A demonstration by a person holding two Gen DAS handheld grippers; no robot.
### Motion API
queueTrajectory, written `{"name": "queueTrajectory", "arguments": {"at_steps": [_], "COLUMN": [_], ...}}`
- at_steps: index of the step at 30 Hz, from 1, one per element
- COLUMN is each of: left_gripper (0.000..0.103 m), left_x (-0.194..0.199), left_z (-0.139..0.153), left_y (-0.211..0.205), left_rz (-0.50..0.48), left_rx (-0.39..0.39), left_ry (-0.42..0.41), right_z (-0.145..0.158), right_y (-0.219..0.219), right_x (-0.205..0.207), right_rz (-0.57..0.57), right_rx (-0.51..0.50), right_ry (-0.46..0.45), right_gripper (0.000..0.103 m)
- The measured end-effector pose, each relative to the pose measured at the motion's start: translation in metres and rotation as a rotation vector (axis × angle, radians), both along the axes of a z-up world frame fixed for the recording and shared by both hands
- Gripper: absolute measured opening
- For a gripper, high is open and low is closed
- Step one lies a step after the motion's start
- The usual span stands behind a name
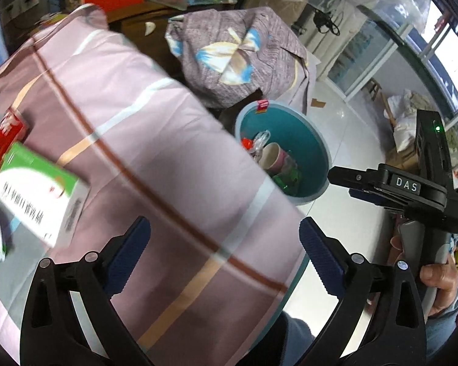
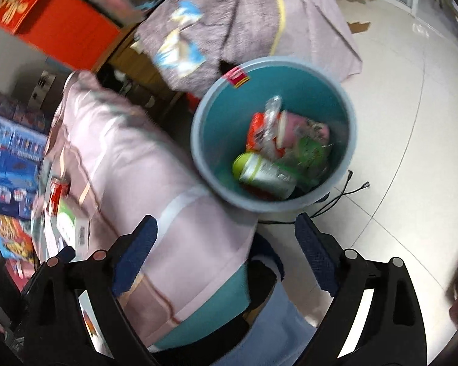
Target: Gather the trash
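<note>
From the left wrist view, the left gripper [image 1: 224, 245] hangs over a table draped in pink cloth with brown and white stripes [image 1: 131, 140], its blue-padded jaws spread wide with nothing between them. A green-and-white cardboard box [image 1: 39, 193] lies at the table's left side, touching a red packet [image 1: 4, 141] behind it. Past the table's edge, a round teal plastic bin [image 1: 313, 140] stands on the pale tiled floor, holding a pink paper cup [image 1: 274, 157] and crumpled wrappers. The right gripper [image 1: 348, 184], held in a hand [image 1: 436, 277], reaches in from the right near the bin's rim.

From the right wrist view, the right gripper [image 2: 226, 244] hovers over the table's edge, jaws apart and empty. The teal bin [image 2: 216, 116] sits just beyond, and a green-capped white bottle [image 2: 265, 172] lies inside among wrappers. The green-and-white box [image 2: 71, 222] rests on the cloth at left.
</note>
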State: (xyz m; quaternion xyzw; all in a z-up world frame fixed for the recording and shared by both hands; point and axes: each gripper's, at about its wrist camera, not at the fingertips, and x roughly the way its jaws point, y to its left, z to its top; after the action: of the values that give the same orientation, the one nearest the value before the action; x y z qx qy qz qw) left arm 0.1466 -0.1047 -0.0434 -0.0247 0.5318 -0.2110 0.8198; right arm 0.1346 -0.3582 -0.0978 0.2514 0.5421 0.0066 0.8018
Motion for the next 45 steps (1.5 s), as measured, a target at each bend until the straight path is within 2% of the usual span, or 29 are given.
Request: {"name": "queueTrajectory", "arguments": {"at_steps": [10, 24, 30, 33, 39, 45], "left_gripper": [0.099, 0.099, 0.099, 0.099, 0.099, 0.099], "left_x": [-0.036, -0.086, -0.111, -0.129, -0.156, -0.174], "left_z": [0.000, -0.012, -0.012, -0.013, -0.026, -0.038], "left_y": [0.067, 0.155, 0.189, 0.209, 0.248, 0.265], "left_rz": [0.085, 0.225, 0.277, 0.304, 0.370, 0.399], "left_rx": [-0.027, -0.024, -0.015, 0.019, 0.041, 0.061], "left_ry": [-0.019, -0.027, -0.045, -0.067, -0.053, -0.035], "right_z": [0.013, 0.002, 0.009, 0.009, 0.000, -0.003], "right_y": [0.085, 0.193, 0.233, 0.249, 0.278, 0.302], "right_x": [-0.012, -0.030, -0.042, -0.049, -0.066, -0.086], "right_rz": [0.160, 0.351, 0.439, 0.479, 0.554, 0.637], "right_rx": [-0.058, -0.089, -0.097, -0.091, -0.105, -0.139], "right_ry": [-0.001, 0.050, 0.031, 0.023, -0.001, -0.073], "right_gripper": [0.088, 0.088, 0.088, 0.088, 0.088, 0.088]}}
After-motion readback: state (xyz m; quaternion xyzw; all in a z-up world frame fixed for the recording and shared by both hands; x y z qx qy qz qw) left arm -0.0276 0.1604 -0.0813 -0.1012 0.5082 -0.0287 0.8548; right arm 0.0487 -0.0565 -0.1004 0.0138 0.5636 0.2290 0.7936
